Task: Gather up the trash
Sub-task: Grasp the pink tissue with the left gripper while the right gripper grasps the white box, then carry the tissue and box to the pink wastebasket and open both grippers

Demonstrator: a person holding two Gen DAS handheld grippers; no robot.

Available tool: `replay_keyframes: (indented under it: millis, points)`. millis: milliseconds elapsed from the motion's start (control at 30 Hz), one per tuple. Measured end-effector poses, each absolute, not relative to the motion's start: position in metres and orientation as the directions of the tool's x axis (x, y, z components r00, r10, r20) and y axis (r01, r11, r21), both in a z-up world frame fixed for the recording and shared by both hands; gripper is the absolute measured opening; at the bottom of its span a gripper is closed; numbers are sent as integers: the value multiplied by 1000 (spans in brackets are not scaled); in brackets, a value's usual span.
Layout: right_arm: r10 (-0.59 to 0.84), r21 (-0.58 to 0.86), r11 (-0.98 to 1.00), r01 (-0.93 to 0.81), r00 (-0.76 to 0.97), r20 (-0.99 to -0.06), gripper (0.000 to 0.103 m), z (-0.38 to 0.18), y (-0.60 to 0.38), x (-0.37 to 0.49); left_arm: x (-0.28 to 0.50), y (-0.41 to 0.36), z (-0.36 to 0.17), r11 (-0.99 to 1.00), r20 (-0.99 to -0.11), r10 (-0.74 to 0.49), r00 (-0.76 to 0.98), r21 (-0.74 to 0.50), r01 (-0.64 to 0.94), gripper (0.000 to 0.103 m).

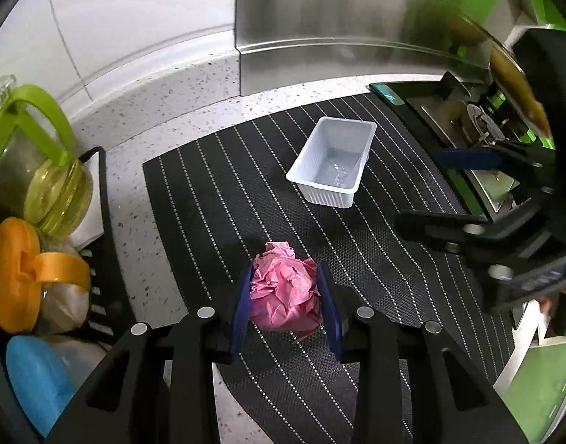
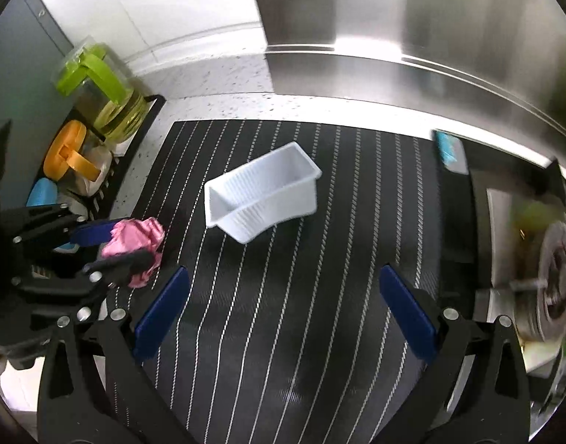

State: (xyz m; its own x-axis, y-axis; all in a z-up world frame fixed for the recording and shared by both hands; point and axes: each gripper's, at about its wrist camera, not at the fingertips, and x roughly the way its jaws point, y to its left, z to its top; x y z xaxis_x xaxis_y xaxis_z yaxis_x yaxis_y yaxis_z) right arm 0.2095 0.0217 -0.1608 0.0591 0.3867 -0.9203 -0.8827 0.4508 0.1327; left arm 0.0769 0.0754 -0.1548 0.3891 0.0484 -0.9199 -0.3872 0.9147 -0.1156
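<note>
On the striped mat (image 1: 216,199) covering the bench (image 1: 164,111), your left tongs (image 1: 285,292) are clenched on the pink paper wad (image 1: 283,292), blue pads pressing both its sides. Your right tongs (image 2: 283,307) are released, spread wide over bare mat, nothing between them. White plastic tray (image 2: 260,192) sits empty just beyond them, apart from the wad. Jars (image 1: 42,170) stand in a rack at the left edge.
</note>
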Motion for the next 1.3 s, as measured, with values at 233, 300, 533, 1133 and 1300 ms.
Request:
replay_keyframes:
  millis: [233, 300, 533, 1133, 1300]
  points:
    - [379, 125, 335, -934, 12, -925, 100, -182, 52, 212, 70, 77, -151, 901, -916, 73, 396, -109, -420, 34]
    - [382, 126, 297, -946, -3, -924, 100, -190, 59, 213, 68, 77, -151, 896, -914, 79, 397, -110, -430, 34]
    - [414, 129, 222, -966, -26, -910, 83, -201, 74, 218, 63, 71, -155, 878, -914, 92, 395, -113, -465, 34]
    - [453, 85, 275, -958, 51, -890, 66, -153, 40, 205, 55, 62, -135, 891, -908, 92, 408, -108, -442, 34]
    - [432, 64, 402, -913, 127, -893, 66, -123, -7, 189, 56, 46, -114, 933, -900, 54, 434, -109, -344, 34]
